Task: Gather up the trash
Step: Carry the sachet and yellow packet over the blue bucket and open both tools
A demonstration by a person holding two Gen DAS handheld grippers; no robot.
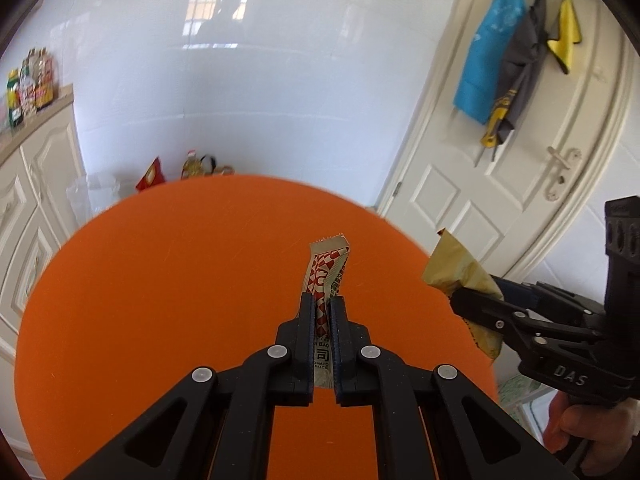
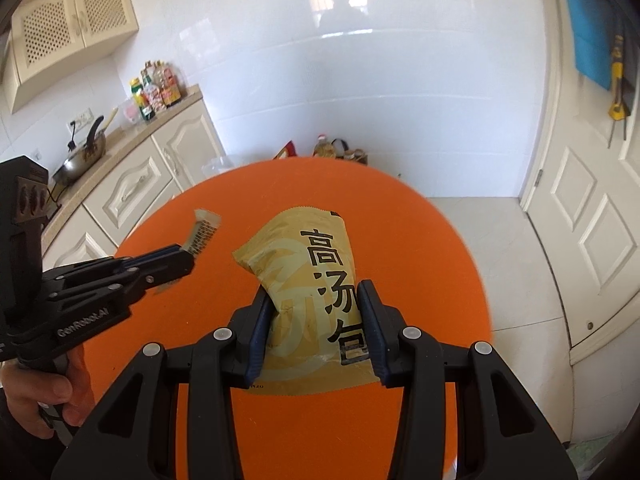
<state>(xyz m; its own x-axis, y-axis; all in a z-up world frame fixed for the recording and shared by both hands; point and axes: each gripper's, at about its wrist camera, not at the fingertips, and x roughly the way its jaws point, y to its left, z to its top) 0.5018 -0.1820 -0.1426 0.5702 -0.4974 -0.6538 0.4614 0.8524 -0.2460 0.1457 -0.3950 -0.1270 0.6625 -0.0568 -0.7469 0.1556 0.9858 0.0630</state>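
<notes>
Both grippers hang over the round orange table [image 2: 400, 240], each with a piece of trash clamped between its fingers. The left gripper [image 1: 323, 304] is clenched on a narrow red-and-white sauce sachet [image 1: 326, 276], which stands up out of the fingers and bends at its torn top end above the middle of the table; the same sachet shows in the right wrist view as a checkered strip [image 2: 204, 232] sticking out of the left gripper [image 2: 188, 258] over the table's left part. The right gripper [image 2: 316, 296] grasps a larger yellow soup packet [image 2: 304, 280] printed with big black characters (its lower edge lies between the fingers, its crumpled top points toward the far edge of the table). Seen from the left wrist, that packet [image 1: 460, 272] is held just beyond the table's right edge by the right gripper [image 1: 460, 300], near the sachet but apart from it. Beyond the table's far edge, against the white tiled wall [image 2: 360, 100], stand a red bag [image 1: 150, 174] and a bottle [image 1: 192, 164] on the floor. To the table's left runs a cream cabinet [image 2: 140, 184] with a pan [image 2: 80, 156] and condiment bottles [image 2: 156, 90] on its counter; to its right is a white door [image 1: 520, 160] with a blue apron [image 1: 488, 60] and a yellow cloth [image 1: 564, 32] hung on it.
</notes>
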